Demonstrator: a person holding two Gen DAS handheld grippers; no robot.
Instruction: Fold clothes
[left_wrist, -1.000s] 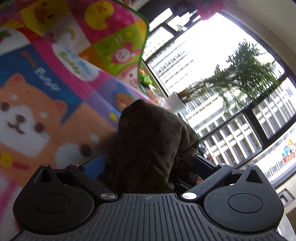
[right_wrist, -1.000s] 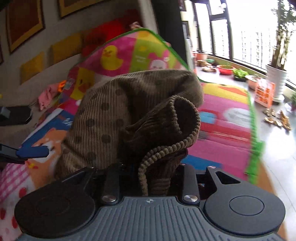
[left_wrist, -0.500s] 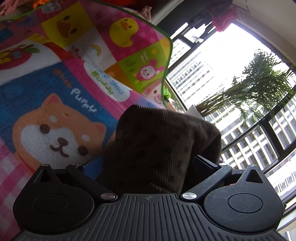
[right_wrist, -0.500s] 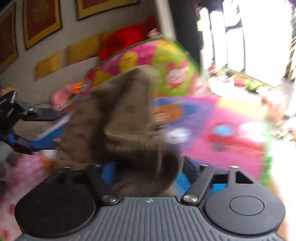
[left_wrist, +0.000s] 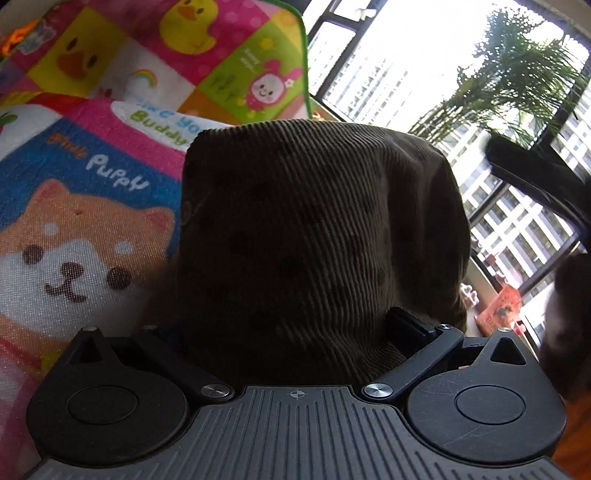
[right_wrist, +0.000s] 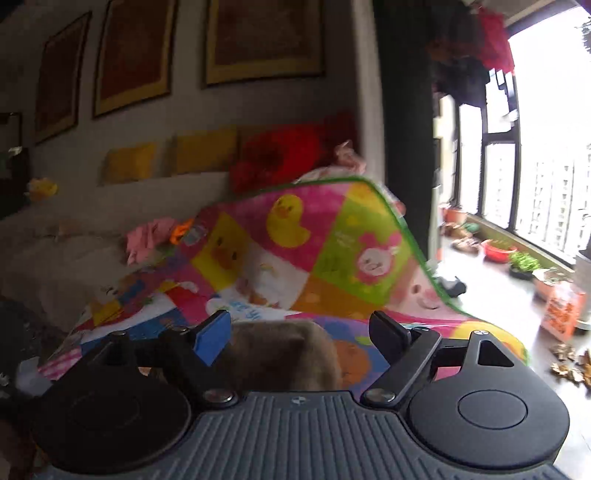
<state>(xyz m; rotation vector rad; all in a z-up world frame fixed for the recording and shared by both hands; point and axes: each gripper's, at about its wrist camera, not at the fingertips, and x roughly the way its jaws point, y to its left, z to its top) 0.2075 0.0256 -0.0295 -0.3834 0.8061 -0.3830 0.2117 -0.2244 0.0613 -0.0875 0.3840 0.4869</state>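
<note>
A brown ribbed garment with dark dots (left_wrist: 317, 236) fills the middle of the left wrist view, bunched between the fingers of my left gripper (left_wrist: 295, 332), which holds it over the mat; the fingertips are hidden in the cloth. In the right wrist view my right gripper (right_wrist: 301, 332) is open, its blue-padded finger (right_wrist: 212, 336) and black finger (right_wrist: 388, 332) wide apart. The brown garment (right_wrist: 284, 354) lies low between and below them, not pinched.
A bright cartoon play mat (left_wrist: 92, 155) covers the floor and rises against a sofa (right_wrist: 74, 258) with yellow and red cushions (right_wrist: 273, 155). Pink clothes (right_wrist: 147, 236) lie on the sofa. Plant pots (right_wrist: 495, 251) and an orange box (right_wrist: 561, 310) stand by the window.
My right gripper has opened and let go of the garment, then lifted so the cloth sits below it. My left gripper still holds the cloth, which now spreads wider in its view.
</note>
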